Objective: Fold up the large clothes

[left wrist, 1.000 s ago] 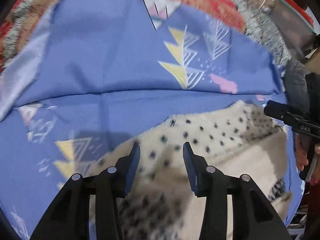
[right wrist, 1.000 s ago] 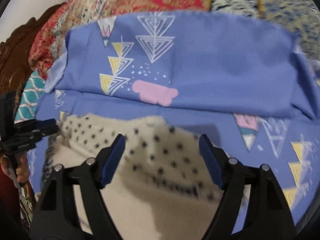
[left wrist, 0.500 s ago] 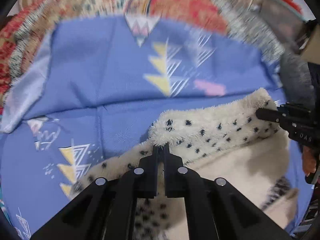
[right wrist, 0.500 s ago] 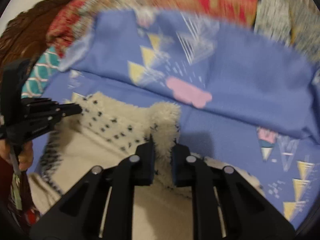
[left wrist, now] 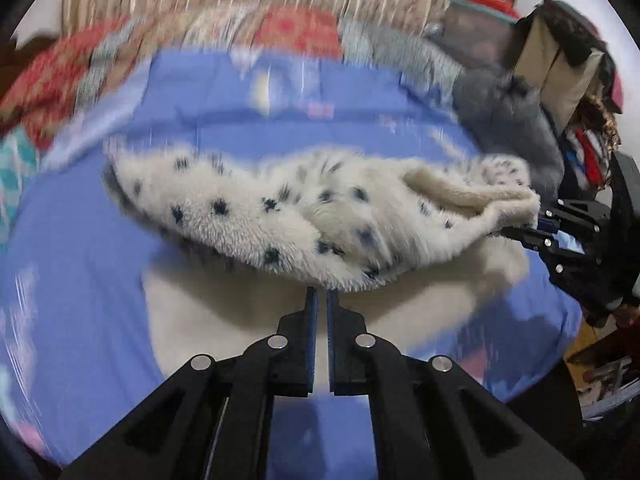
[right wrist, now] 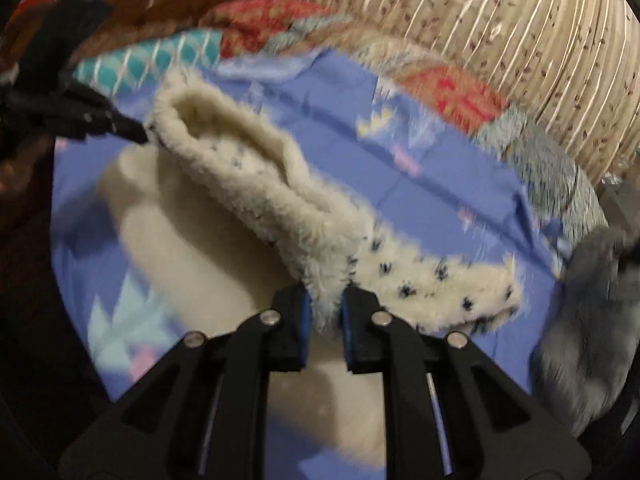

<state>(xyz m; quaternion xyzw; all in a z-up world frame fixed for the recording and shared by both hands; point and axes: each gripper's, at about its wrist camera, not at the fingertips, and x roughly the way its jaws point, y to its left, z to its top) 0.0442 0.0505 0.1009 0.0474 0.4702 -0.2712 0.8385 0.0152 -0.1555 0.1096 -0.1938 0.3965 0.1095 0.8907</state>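
A cream fleece garment [left wrist: 304,220] with dark spots hangs stretched above the blue patterned sheet [left wrist: 80,280]. My left gripper [left wrist: 322,300] is shut on its lower edge in the left wrist view. The right gripper [left wrist: 540,232] shows there at the far right, pinching the garment's other end. In the right wrist view my right gripper [right wrist: 324,304] is shut on the fleece garment [right wrist: 280,200] edge, and the left gripper [right wrist: 132,132] grips the far corner at upper left. The garment's plain cream lining [right wrist: 192,248] lies on the sheet below.
A red and multicoloured quilt [left wrist: 296,32] lies beyond the blue sheet [right wrist: 440,184], with a pleated curtain [right wrist: 500,40] behind. A grey fluffy cloth [right wrist: 592,320] sits at the right. Clutter and a cardboard box [left wrist: 560,72] stand at the bed's side.
Both grippers went from open to shut on the fleece edge, then pulled it up and back off the sheet. The view now takes in more of the bed and curtain.
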